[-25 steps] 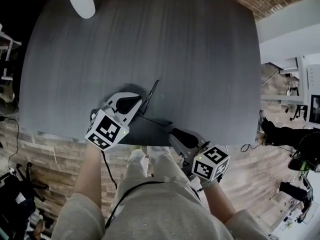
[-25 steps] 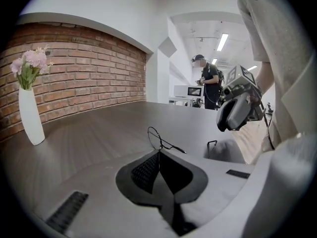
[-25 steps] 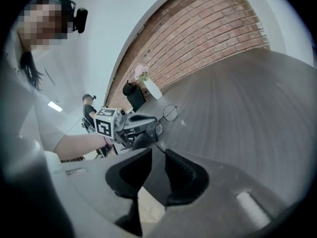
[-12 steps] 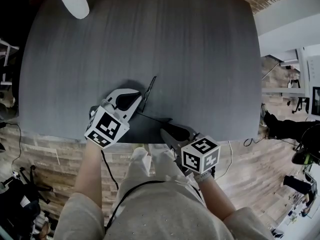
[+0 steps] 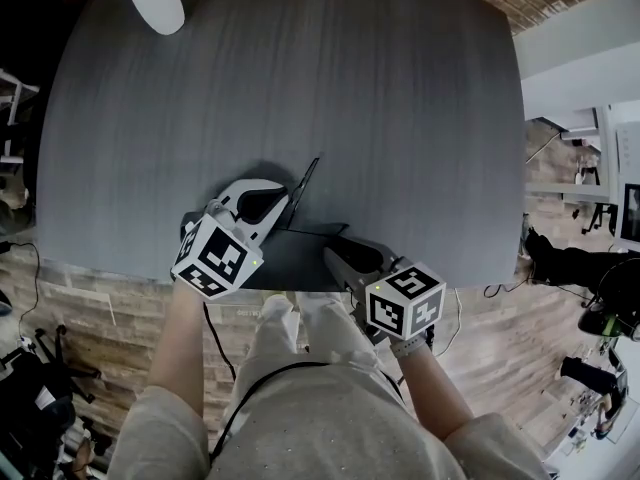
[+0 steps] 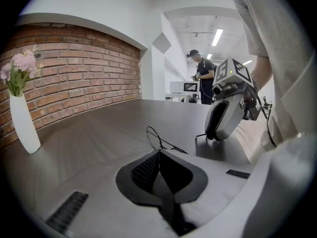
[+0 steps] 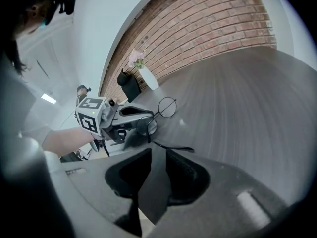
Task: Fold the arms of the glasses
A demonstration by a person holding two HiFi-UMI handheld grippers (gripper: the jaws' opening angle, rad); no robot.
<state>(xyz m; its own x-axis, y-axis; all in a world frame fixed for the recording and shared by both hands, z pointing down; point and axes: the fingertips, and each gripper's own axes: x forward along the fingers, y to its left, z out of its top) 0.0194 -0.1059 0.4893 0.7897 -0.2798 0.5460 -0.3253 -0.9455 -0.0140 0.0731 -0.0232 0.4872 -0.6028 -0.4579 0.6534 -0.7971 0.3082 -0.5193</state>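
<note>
Fingertips (image 6: 144, 173) of the left gripper (image 6: 158, 155) are pinched on the frame of the glasses (image 7: 167, 106), close to the near edge of the table (image 5: 350, 88). The right gripper (image 7: 158, 151) has just been opening its jaws; nothing is pressed between them, and one temple arm (image 7: 172, 147) lies just ahead of the tips. To fold well, hold the left grip steady and nudge that arm inward near its free end — gently, toward the lenses. Only the right gripper view shows both round lenses — the head view gives thin dark lines.

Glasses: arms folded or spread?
One arm is spread: it juts from the glasses toward the right gripper, whose jaws are open. The other arm: cannot tell.
</note>
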